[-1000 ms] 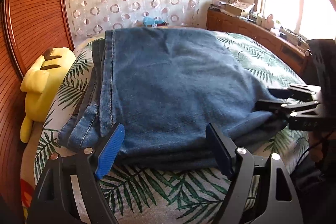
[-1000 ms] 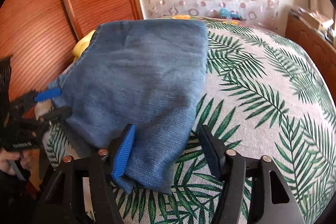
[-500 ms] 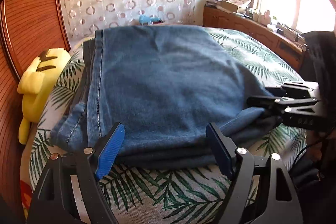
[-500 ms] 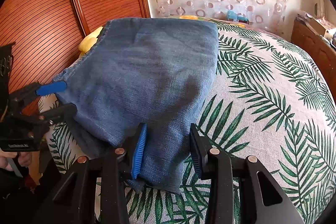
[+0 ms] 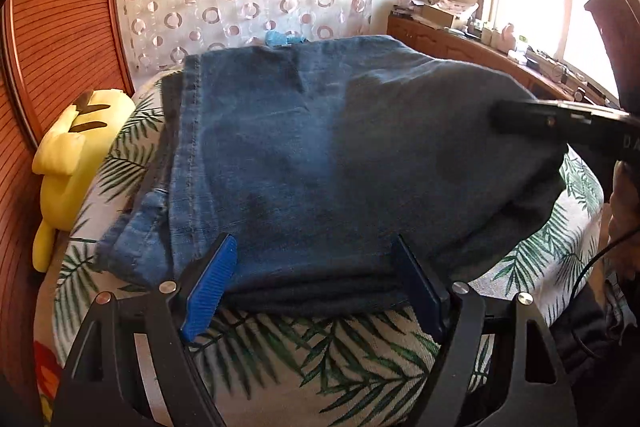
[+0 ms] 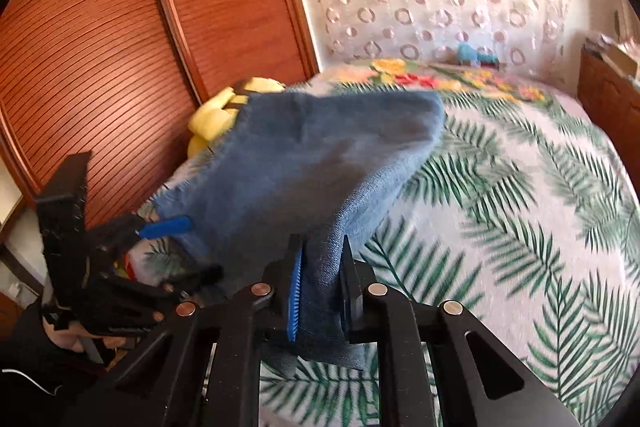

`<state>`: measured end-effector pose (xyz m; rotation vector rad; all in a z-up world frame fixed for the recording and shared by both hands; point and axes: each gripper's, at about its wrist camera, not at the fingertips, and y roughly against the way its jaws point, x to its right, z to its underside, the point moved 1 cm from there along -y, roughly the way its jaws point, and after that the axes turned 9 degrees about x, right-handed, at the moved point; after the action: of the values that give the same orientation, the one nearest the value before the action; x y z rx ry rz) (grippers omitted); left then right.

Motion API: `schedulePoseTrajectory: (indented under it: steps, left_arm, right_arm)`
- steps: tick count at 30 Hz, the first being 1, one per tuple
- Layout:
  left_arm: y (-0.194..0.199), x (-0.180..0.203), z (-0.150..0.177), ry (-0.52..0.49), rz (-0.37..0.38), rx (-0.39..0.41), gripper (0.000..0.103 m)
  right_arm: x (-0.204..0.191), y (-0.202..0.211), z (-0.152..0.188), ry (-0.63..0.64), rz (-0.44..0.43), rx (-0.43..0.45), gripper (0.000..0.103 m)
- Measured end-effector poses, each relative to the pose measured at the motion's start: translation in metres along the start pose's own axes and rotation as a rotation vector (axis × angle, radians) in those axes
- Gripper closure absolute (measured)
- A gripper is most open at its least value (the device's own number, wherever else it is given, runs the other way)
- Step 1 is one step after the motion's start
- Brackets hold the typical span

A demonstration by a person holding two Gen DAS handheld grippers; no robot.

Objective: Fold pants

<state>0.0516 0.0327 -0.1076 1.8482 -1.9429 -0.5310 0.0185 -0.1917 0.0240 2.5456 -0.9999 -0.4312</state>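
Risk of slippage: right gripper (image 6: 320,291), just closed, pinches one corner of folded blue denim pants (image 6: 304,163); left gripper (image 5: 316,287) spread, holding nothing; layers may slide apart.

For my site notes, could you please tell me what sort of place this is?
Most likely a bedroom at home: the jeans lie on a bed with a palm-leaf cover, a yellow plush toy rests beside wooden wardrobe doors, and a cluttered sideboard stands under the window.

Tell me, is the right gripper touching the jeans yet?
Touching. The right wrist view shows the right gripper, whose jaws have just been closing, pinching a fold of the jeans between its pads, the denim's corner raised off the bedspread.
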Motion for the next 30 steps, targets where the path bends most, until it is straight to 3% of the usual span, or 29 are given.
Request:
schedulePoseTrajectory:
  steps: [10, 17, 25, 30]
  left_arm:
    - [0.059, -0.035, -0.031, 0.039, -0.079, 0.121, 0.023]
    - [0.09, -0.067, -0.042, 0.064, -0.151, 0.191, 0.023]
    - [0.107, -0.093, -0.043, 0.094, -0.217, 0.224, 0.023]
    - [0.115, -0.096, -0.043, 0.092, -0.235, 0.24, 0.023]
  right_arm:
    - [-0.036, -0.015, -0.037, 0.089, -0.081, 0.051, 0.09]
    - [-0.068, -0.06, -0.054, 0.145, -0.172, 0.044, 0.091]
    - [-0.084, -0.146, -0.055, 0.13, -0.281, -0.078, 0.091]
    - [-0.097, -0.185, -0.032, 0.133, -0.349, -0.203, 0.091]
